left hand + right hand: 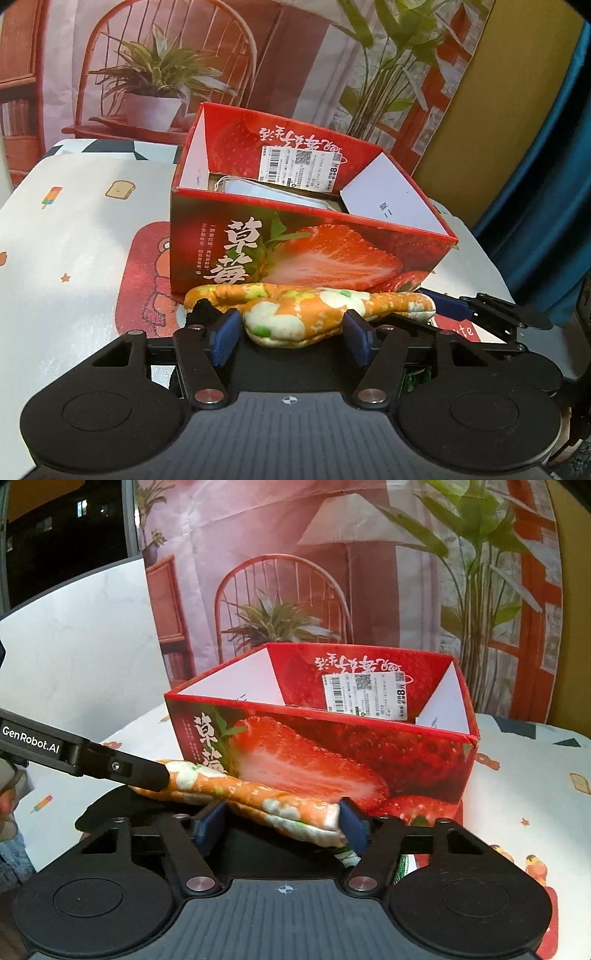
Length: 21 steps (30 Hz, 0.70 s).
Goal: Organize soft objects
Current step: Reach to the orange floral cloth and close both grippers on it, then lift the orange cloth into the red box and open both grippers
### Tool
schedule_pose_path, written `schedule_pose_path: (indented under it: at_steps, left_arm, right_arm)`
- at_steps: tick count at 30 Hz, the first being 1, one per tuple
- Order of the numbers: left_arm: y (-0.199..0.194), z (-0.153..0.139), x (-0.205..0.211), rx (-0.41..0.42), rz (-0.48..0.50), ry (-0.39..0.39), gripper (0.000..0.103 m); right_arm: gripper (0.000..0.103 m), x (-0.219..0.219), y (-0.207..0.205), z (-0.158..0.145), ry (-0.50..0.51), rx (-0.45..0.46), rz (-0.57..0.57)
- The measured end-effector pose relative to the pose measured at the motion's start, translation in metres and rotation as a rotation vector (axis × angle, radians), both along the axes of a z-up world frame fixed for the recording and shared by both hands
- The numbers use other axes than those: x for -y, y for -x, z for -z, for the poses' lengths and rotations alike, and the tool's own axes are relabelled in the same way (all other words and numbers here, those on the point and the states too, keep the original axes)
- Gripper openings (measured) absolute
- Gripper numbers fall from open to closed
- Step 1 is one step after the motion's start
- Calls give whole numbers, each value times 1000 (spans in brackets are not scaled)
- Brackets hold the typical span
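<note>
An orange floral padded cloth, like an oven mitt [306,308], lies in front of a red strawberry box [303,251]. My left gripper [291,334] has its blue pads on either side of the cloth's near end, closed on it. My right gripper [282,821] grips the other end of the same cloth [280,806]. The left gripper's black arm [74,757] shows in the right wrist view, reaching the cloth from the left. The box [332,749] is open at the top, and something white lies inside it [273,195].
The table is covered by a white cartoon-print cloth [74,229] with a red bear mat [147,280] under the box. A printed backdrop [332,572] with chair and plants hangs behind. A blue curtain [546,166] is at the right.
</note>
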State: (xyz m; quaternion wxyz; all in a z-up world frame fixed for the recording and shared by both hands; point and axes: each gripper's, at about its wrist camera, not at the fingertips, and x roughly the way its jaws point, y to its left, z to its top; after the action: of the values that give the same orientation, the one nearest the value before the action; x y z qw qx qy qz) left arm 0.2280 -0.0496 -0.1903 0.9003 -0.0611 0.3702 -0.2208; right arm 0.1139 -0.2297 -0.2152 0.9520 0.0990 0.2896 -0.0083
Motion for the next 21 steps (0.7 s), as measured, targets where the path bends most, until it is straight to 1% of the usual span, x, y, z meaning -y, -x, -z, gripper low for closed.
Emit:
schedule_pose_path:
  at_steps: [4,5,6,7,9,12,14,16,18,21]
  left_arm:
    - [-4,1,-1,4,-6,9,62]
    - [-6,2,-1,3,-12,19,59]
    - [-6,1,-2,11,-17,24,46]
    - [-6,0,-2,27,-25,17,38]
    - [-4,-4,-2,56,-18,9,31]
    - [0,-14,-2,119,-12,0,28]
    - [2,-24,-4,141,-16,12,27]
    - [4,-37,-8,166,-25,45,27]
    - [5,-52,-11,210,-31,68,27]
    - [1,-71,-8,275,-35,70,27]
  right_arm:
    - [50,1,0,1,-12,2,-7]
    - [50,1,0,1,-11,3,-9]
    - [48,1,0,1,-9,5,-12]
    - [48,1,0,0,-8,5,-12]
    - [41,1,-1,0,-6,10,-11]
    - [32,1,-1,-10,-12,49,-39]
    - [30,-1,-2,-22,10,89,-58]
    - [29,-1,-3,-36,26,129,-69]
    - [29,0,-5,-51,36,174,-72]
    - [29,6,-9,-73,27,245,-75]
